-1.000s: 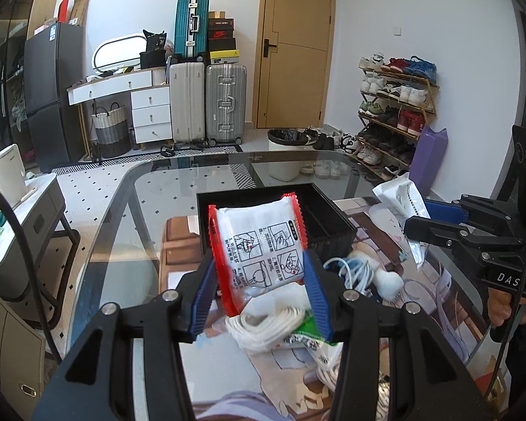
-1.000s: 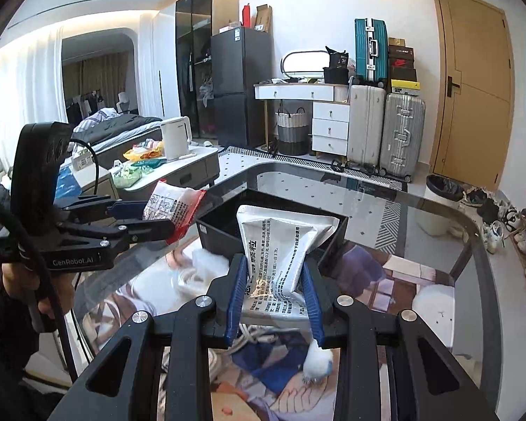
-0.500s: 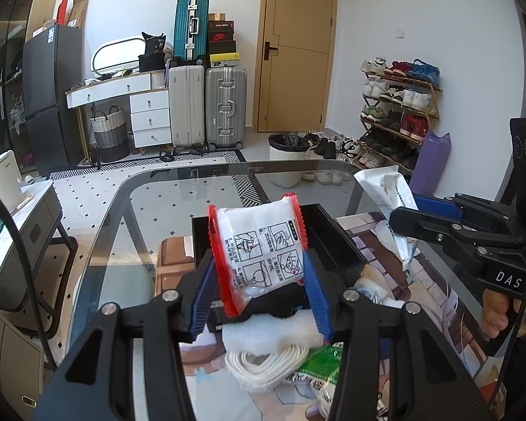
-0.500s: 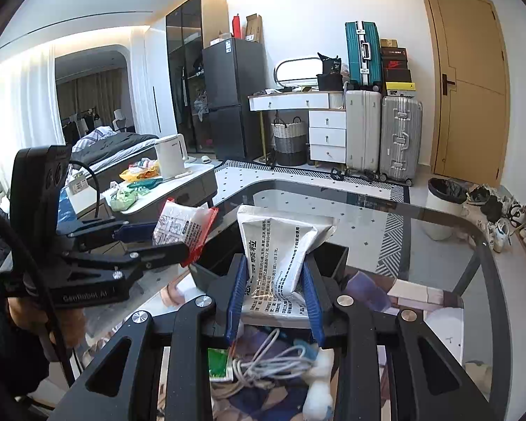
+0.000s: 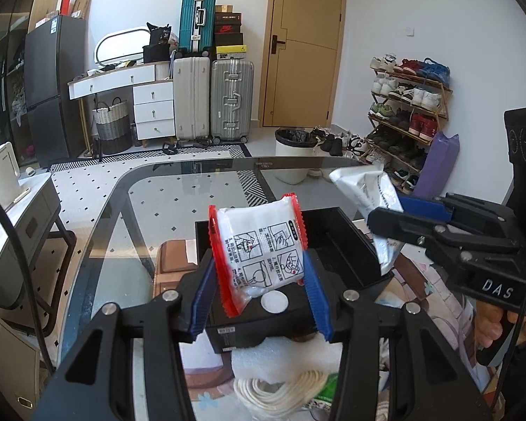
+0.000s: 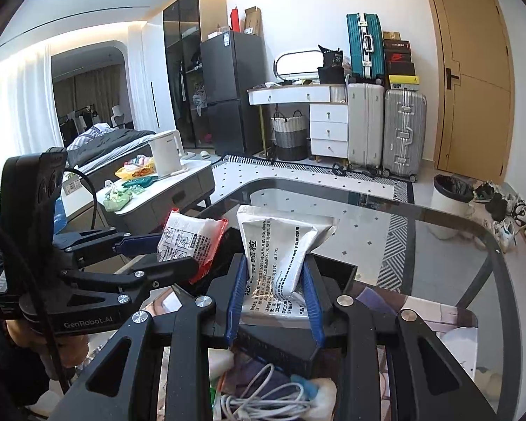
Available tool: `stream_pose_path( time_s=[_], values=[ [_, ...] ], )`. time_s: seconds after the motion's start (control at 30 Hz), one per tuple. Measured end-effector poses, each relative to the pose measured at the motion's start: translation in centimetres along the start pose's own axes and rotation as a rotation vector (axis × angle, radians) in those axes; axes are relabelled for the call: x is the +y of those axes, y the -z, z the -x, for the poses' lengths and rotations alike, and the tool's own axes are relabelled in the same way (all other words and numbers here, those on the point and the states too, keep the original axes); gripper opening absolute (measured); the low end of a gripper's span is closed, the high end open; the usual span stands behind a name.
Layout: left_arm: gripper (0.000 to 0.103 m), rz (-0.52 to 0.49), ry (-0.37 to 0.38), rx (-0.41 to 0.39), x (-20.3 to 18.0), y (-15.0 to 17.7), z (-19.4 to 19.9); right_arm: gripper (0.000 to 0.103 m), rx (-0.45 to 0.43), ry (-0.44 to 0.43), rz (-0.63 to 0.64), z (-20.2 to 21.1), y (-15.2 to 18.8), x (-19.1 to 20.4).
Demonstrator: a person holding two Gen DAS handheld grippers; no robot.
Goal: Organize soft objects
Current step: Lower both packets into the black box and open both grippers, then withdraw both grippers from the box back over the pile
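My left gripper (image 5: 259,273) is shut on a white pouch with red edges (image 5: 263,252) and holds it above the near part of a black open box (image 5: 347,245) on the glass table. It also shows at the left of the right wrist view (image 6: 193,242). My right gripper (image 6: 273,280) is shut on a white sachet with black print (image 6: 280,252), also held over the black box (image 6: 333,270). In the left wrist view the sachet (image 5: 371,193) hangs over the box's right side.
On the glass table (image 5: 150,196) near me lie a white rope coil (image 5: 280,389), a white foam piece (image 5: 263,354) and white cables (image 6: 263,400). A side table with a kettle (image 6: 166,154) stands to the left. Suitcases, a bin and a shoe rack stand beyond.
Both grippers moved forward and up with their packets, from above the pile of soft things to above the black box. Both stayed shut.
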State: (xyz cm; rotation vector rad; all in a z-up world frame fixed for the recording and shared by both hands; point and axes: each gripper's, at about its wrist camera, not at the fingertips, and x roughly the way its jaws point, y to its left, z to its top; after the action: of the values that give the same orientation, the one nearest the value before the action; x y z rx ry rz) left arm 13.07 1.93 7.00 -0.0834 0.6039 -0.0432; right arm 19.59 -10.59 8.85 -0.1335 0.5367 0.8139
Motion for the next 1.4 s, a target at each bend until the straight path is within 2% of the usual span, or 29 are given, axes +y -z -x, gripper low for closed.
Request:
stream_pose_path(
  time_s=[0.4,0.9,0.97,1.0,1.03,1.13,1.17,1.23,1.27,1.33,1.4],
  values=[
    [0.047,-0.009,-0.004,0.041,-0.2,0.2,-3.0,0.031,0.068,0.026,-0.019,-4.8,0.9,-1.5],
    [0.049,-0.005,-0.002,0.09,-0.6,0.7,-5.2,0.032,0.108,0.052,-0.013,-7.5,1.4,-1.8],
    [0.049,-0.001,-0.002,0.09,-0.6,0.8,-5.1,0.037,0.107,0.054,-0.007,-7.5,1.6,-1.6],
    [0.051,0.004,0.008,0.084,-0.6,0.8,-4.9,0.043,0.103,0.053,-0.004,-7.4,1.7,-1.5],
    [0.059,0.004,0.013,0.08,-0.6,0.9,-4.6,0.048,0.09,0.054,-0.002,-7.1,1.7,-1.5],
    [0.079,-0.002,-0.007,0.055,-0.4,1.0,-3.7,0.052,0.071,0.083,-0.002,-5.9,2.0,-1.7],
    [0.082,0.0,-0.001,0.042,-0.3,1.1,-3.2,0.053,0.067,0.094,-0.002,-5.4,2.1,-1.8],
    [0.098,0.006,-0.002,0.034,-0.2,1.2,-2.5,0.07,0.066,0.108,-0.008,-4.4,2.6,-2.0],
    [0.101,0.012,-0.012,0.024,-0.1,1.4,-2.0,0.074,0.065,0.108,-0.013,-3.8,3.0,-2.1],
    [0.103,0.016,-0.018,0.007,0.0,1.7,-1.2,0.09,0.062,0.101,-0.022,-2.6,3.7,-2.3],
    [0.103,0.017,-0.013,0.005,0.1,2.0,-0.6,0.097,0.049,0.112,-0.017,-1.2,4.6,-2.5]
  ],
)
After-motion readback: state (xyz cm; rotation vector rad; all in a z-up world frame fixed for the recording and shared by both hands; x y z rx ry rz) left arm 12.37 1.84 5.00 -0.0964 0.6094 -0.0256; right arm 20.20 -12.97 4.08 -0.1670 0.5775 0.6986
